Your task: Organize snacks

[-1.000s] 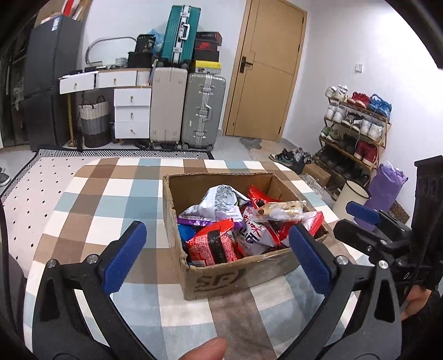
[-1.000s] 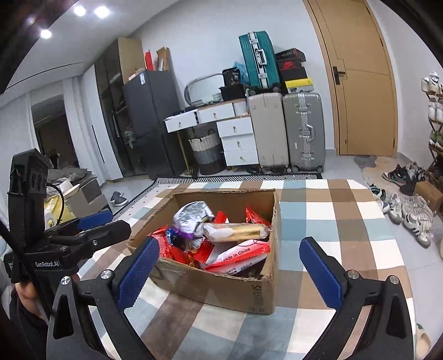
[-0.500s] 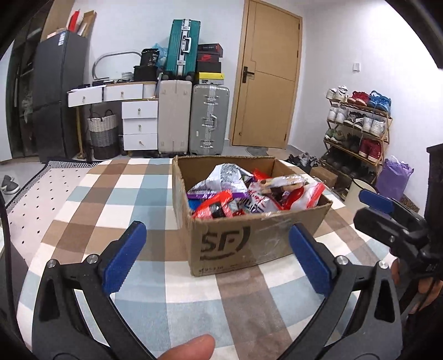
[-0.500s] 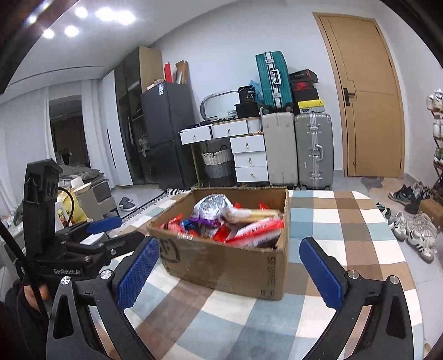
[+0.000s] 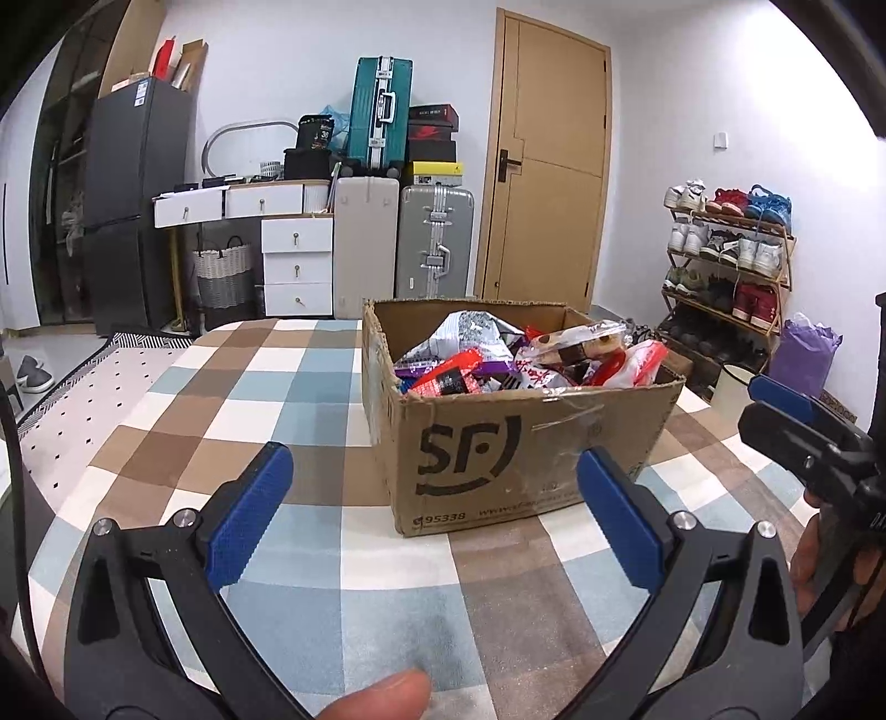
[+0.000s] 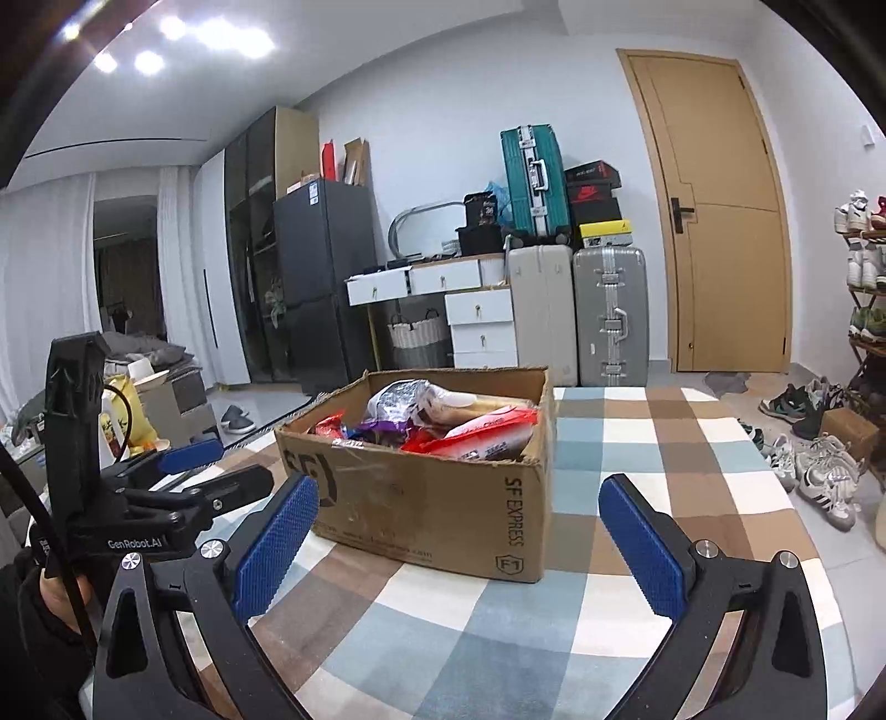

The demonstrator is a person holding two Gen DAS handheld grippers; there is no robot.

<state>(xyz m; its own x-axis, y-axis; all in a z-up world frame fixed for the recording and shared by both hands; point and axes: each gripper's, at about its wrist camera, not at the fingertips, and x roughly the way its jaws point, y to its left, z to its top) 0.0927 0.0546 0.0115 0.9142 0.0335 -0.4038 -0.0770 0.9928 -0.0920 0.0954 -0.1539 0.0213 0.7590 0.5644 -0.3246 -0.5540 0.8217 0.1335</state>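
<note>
Brown cardboard box [image 5: 515, 443] of bright snack packets [image 5: 526, 360] sits on your checked tablecloth [image 5: 249, 387]. Your left gripper [image 5: 432, 515] and right gripper [image 6: 459, 543] both gape wide, holding nothing

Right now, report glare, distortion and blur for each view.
Left wrist view: strong fisheye bending at the door and a dark vignette in the corners; the cardboard box is sharp, with sheen on its tape. Right wrist view: ceiling lights blow out to white, edges curve, and the box stays in focus.
</note>
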